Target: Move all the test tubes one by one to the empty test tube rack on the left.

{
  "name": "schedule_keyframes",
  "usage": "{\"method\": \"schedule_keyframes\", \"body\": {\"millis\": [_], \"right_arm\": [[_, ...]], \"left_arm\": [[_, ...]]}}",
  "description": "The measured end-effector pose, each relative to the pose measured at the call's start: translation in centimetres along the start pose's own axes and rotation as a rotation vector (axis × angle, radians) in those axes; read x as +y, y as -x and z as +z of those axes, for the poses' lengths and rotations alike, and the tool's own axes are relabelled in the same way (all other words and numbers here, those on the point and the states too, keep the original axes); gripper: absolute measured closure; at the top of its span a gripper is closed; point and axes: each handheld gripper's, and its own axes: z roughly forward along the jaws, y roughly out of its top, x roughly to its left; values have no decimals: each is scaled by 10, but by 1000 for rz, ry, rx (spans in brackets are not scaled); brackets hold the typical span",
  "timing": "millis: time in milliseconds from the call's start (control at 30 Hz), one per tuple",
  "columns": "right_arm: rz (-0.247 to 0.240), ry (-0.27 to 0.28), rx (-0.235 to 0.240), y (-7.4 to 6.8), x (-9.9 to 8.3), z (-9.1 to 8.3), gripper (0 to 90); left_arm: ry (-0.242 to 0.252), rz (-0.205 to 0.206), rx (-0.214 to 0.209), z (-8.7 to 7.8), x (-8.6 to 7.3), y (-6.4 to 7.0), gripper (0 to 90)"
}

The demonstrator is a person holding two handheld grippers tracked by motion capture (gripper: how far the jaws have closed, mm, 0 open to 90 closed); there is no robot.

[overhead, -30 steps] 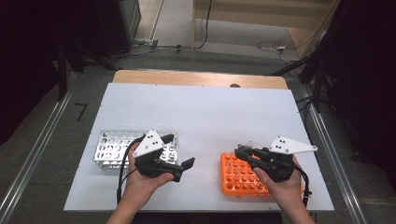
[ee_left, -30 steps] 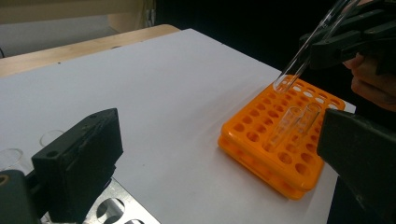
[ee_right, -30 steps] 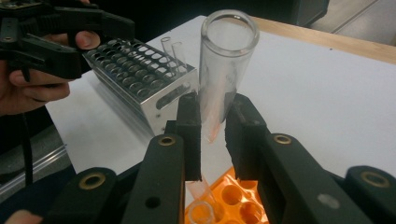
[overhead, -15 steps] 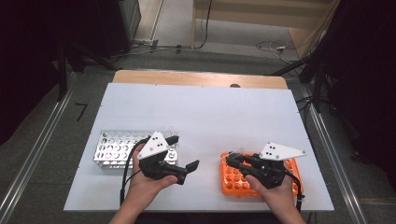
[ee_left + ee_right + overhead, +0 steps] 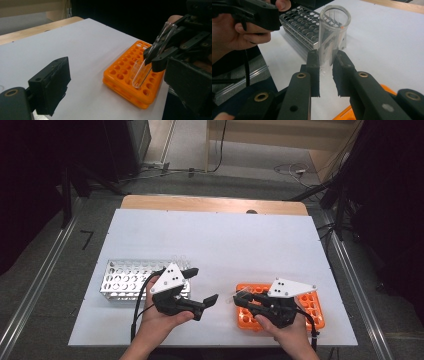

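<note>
A clear test tube (image 5: 147, 62) is clamped by the right gripper (image 5: 242, 298), its base lowered into the orange rack (image 5: 130, 75). The left gripper (image 5: 200, 287) is held with jaws apart beside that rack.

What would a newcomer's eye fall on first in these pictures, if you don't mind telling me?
Most striking is the bright orange plastic tube rack at the table's near right, with the right gripper shut on a clear glass test tube whose rounded end dips into one of its holes. To the left stands a silvery metal tube rack, and beside it the left gripper is open and holds nothing.
</note>
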Motion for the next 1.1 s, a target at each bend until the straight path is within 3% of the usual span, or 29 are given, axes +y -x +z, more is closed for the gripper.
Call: {"method": "schedule_keyframes", "body": {"millis": [433,867,1100], "right_arm": [[-25,-44,28,-9,-2,11,738],[-42,-71,52,-15,-3,18,738],[-55,-86,73,-19,-3,20,738]], "left_arm": [[22,12,-115,5,8,19,243],[-23,63,-133,20,6,36,511],[-37,92,-140,25,4,41,594]]}}
